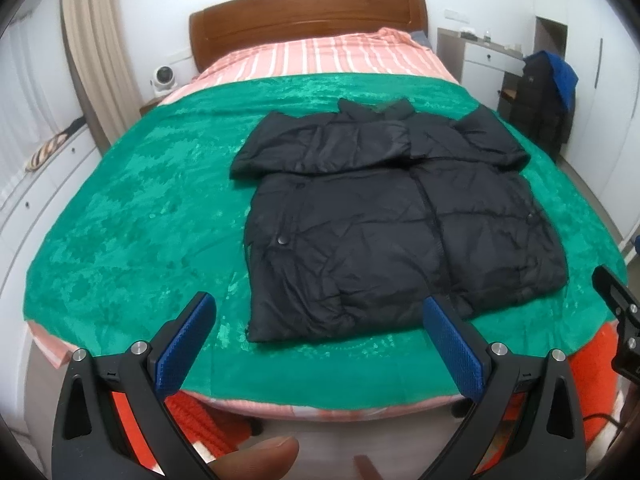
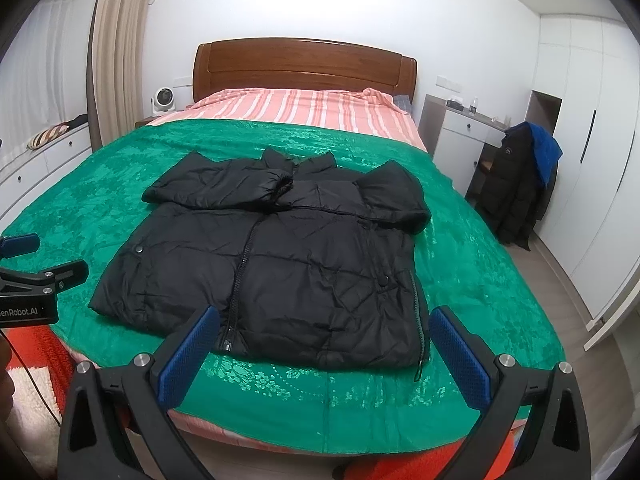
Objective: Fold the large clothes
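Broadly, a bed [image 2: 472, 208] with a brown wooden headboard [image 2: 304, 68] fills both views. A green blanket [image 2: 120, 184] covers it from the foot edge up to about the middle, and a pink striped sheet [image 2: 288, 106] shows beyond that toward the headboard.

On the green blanket lies the black puffer jacket [image 2: 280, 272], front side up with its zipper closed, collar toward the headboard and hem near the foot edge. It sits nearer the foot than the head of the bed. Both sleeves are folded inward across the chest, so that they lie over the upper part of the body.

Beside the bed's right edge, a dark coat [image 2: 516, 188] with a blue garment [image 2: 546, 156] over it hangs in front of a white desk [image 2: 460, 132]. A small white fan [image 2: 162, 100] stands near the bed's head-left corner.

At the foot edge, the left gripper [image 1: 318, 344] is released, its 2 blue-padded fingers spread wide and holding nothing, above the blanket just short of the hem. The right gripper [image 2: 322, 356] is likewise released and empty, its fingers framing the jacket's hem from above without touching it.
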Demonstrator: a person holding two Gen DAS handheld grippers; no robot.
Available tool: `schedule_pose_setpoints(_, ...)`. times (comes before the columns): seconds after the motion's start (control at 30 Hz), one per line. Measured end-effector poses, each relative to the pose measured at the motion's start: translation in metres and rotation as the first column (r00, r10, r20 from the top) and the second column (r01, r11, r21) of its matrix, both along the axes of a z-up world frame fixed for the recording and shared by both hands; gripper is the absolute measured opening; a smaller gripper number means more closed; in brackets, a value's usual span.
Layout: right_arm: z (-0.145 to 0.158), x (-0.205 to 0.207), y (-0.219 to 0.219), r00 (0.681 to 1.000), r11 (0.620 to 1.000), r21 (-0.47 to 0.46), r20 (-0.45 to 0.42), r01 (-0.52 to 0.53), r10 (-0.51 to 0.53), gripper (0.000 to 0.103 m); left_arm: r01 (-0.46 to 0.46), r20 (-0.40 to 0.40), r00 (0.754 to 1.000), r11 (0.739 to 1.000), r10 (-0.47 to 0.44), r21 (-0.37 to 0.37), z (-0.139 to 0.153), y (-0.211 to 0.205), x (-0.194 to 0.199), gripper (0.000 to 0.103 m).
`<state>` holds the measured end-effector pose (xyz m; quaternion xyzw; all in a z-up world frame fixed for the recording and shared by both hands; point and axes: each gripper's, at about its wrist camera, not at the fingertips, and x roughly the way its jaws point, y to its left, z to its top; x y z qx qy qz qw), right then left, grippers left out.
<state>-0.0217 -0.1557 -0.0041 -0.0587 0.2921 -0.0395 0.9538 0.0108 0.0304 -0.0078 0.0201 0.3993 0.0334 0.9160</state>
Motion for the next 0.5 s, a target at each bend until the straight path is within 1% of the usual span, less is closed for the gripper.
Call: schedule_pose_setpoints(0.5,-0.0061,-0.0005,-0.0036,1.000,1.000,0.004,-0.019,0.015,-0.014,0.103,-0.008,-0.014,1.000,1.000,0.009,0.020,-0.0061,0.0012,-0.0007,0.103)
